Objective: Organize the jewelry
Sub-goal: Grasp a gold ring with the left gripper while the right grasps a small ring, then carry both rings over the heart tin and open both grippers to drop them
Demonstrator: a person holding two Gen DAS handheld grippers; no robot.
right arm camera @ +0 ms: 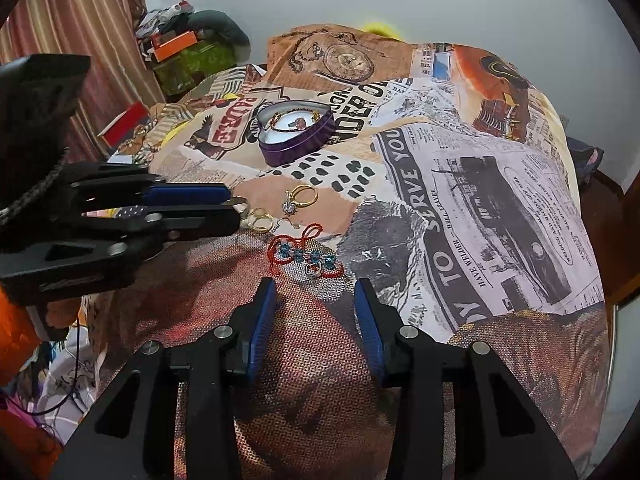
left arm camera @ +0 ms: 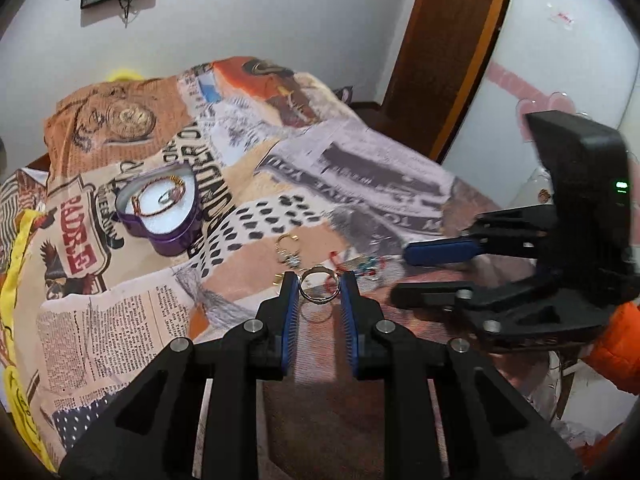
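silver ring (left arm camera: 320, 285) pinched btwn left gripper (left arm camera: 319, 280) tips, seemingly lifted

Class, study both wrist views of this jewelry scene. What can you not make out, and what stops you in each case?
- Ring in the left tool: in the right wrist view that tool's fingers hide it.
- Tin contents: too small in both views; a bracelet and ring-like piece, details unclear.
- Red beaded piece: blurred and partly behind the ring in the left wrist view.
- Clutter at back left, right wrist view: too small and jumbled to identify.
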